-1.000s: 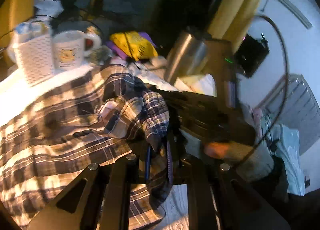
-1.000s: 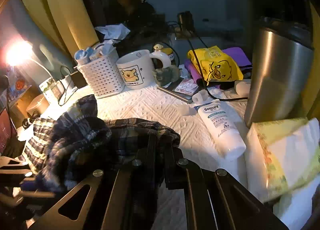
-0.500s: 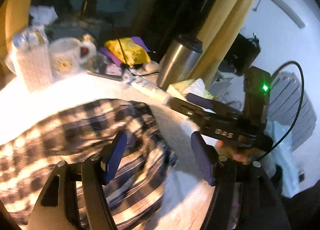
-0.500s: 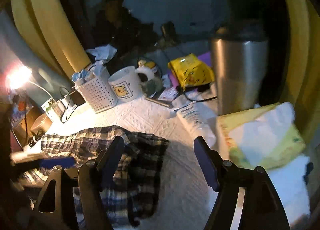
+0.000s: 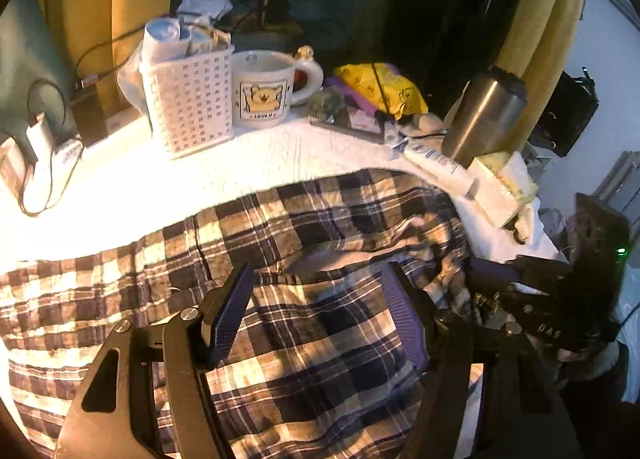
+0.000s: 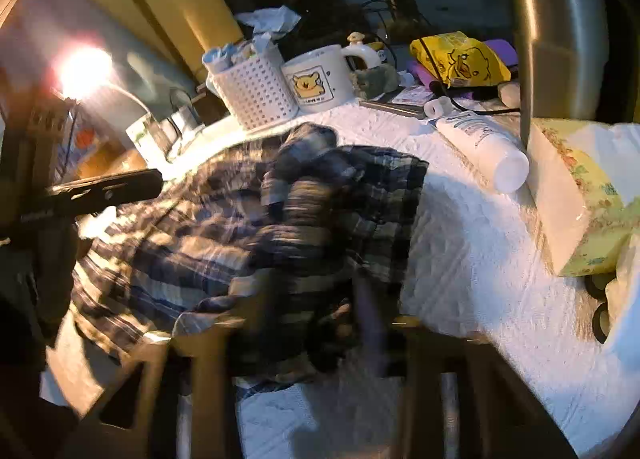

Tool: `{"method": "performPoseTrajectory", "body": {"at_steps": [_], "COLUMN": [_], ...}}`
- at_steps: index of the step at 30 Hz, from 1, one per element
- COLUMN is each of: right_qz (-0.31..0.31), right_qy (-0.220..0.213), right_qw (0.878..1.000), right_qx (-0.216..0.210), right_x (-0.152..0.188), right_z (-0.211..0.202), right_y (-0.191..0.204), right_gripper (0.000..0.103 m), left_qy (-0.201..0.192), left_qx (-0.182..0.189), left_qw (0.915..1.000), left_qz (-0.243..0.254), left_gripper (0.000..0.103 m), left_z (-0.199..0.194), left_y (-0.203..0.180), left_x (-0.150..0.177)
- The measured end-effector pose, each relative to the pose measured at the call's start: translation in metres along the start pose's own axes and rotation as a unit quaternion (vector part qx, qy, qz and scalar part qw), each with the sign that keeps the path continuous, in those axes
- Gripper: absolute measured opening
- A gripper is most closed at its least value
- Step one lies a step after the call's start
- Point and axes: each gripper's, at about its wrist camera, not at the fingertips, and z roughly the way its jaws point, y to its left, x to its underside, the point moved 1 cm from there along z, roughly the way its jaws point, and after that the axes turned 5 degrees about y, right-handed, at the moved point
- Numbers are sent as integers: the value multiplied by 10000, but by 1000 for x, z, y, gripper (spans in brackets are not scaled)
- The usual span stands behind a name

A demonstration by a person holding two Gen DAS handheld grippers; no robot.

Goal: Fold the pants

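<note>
Released since earlier: left hand-held gripper (image 5: 316,319) open | pants (image 5: 320,227) flatter

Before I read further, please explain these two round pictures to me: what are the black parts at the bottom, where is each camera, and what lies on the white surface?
No robot is here. A person holds a hand tool with two-finger tongs in each hand, and a wide-angle camera on each tool looks forward along its fingers.

The left tool's picture shows the left tongs open, with nothing pressed between the purple pads, above the plaid pants. These lie spread and rumpled on the white cloth.

The right tool's picture is blurred. The right tongs are closing, with pants cloth between the fingers; whether they grip it yet I cannot tell.

Behind the pants stand a white basket, a bear mug, a yellow bag, a steel tumbler and a lying white tube.
</note>
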Motion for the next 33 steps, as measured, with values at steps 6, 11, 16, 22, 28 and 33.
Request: {"method": "performPoseTrajectory", "body": {"at_steps": [6, 11, 16, 22, 28, 33], "right_qz": [340, 546, 380, 425, 353, 173], "right_qy": [-31, -78, -118, -76, -275, -5], "right_qw": [9935, 9926, 9965, 9971, 9979, 9985], "right_qx": [1083, 1082, 739, 633, 474, 519], "right_x": [4, 8, -3, -3, 4, 8], "right_z": [-8, -22, -31, -26, -25, -3], "right_y": [-20, -32, -17, -8, 1, 11], "right_gripper": [0, 0, 0, 66, 43, 40], "left_qy": [80, 83, -97, -262, -220, -174], "left_qx": [-267, -289, -340, -572, -700, -733], "left_qw": [9996, 9994, 9994, 9980, 9971, 9967], "left_qz": [-51, -149, -10, -3, -186, -310], "left_gripper": [66, 66, 66, 66, 66, 66], "left_z": [9, 7, -14, -37, -47, -50], "left_y": [5, 13, 10, 19, 41, 52], "left_x": [4, 7, 11, 23, 38, 48]}}
